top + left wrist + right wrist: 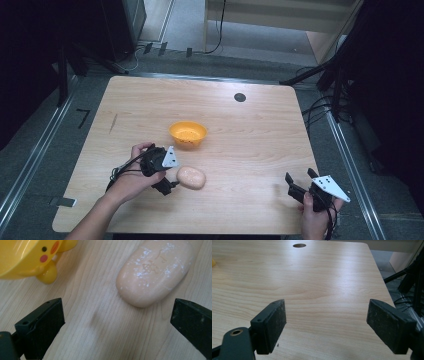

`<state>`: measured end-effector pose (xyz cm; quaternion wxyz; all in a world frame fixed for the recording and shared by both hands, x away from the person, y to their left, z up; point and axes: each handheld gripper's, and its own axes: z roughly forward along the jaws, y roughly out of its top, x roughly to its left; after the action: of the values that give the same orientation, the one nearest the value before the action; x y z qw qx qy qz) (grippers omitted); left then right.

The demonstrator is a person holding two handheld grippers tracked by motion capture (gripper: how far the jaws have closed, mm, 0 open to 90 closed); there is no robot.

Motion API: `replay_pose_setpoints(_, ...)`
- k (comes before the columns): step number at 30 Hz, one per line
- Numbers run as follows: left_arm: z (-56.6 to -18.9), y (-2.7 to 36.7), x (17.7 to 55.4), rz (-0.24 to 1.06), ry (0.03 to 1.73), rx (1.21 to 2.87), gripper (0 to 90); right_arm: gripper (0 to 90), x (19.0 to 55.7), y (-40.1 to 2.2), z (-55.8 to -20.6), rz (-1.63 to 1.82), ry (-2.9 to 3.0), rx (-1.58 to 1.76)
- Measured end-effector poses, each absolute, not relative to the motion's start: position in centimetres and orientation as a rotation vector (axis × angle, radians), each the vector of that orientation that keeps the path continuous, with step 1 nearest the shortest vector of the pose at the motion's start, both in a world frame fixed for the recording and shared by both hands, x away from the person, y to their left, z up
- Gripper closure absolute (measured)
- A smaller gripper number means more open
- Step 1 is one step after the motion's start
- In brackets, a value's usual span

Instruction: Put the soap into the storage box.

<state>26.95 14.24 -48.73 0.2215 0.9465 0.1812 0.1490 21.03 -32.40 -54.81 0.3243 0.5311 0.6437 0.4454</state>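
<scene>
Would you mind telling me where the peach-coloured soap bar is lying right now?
In the high view the soap bar lies on the table, just in front of the left gripper and nearer the person than the yellow bowl.

My light wooden table (250,135) with rounded corners and a dark round hole (240,97) near its far edge carries a yellow bowl (188,133) at centre and, near it, a pale peach bread-like lump (191,177).
</scene>
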Motion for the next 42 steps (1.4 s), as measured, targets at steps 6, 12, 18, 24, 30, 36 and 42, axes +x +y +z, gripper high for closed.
replay_pose_setpoints(6, -48.7, 13.3, 27.3, 0.364, 0.395, 2.659, 0.0, 17.5, 21.1, -32.3, -54.8, 1.168, 1.725, 1.384)
replay_pose_setpoints(12, -48.7, 12.4, 27.6, 0.319, 0.303, 2.693, 0.0, 17.8, 21.1, -32.2, -54.8, 1.159, 1.741, 1.377)
replay_pose_setpoints(18, -48.7, 11.7, 28.0, 0.265, 0.252, 2.714, 0.0, 17.8, 21.0, -32.2, -54.8, 1.157, 1.743, 1.369)
replay_pose_setpoints(24, -48.9, 11.0, 28.5, 0.176, 0.195, 2.727, 2.1, 17.7, 21.0, -32.1, -54.8, 1.158, 1.742, 1.366)
replay_pose_setpoints(30, -49.3, 10.4, 28.9, 0.14, 0.145, 2.728, 5.5, 17.7, 21.0, -32.0, -54.8, 1.144, 1.748, 1.364)
replay_pose_setpoints(36, -49.8, 10.0, 29.3, 0.147, 0.138, 2.741, 7.1, 17.7, 21.0, -32.0, -54.8, 1.138, 1.754, 1.358)
replay_pose_setpoints(42, -50.5, 9.8, 29.5, 0.142, 0.153, 2.736, 12.8, 17.7, 21.1, -31.9, -54.8, 1.134, 1.761, 1.353)
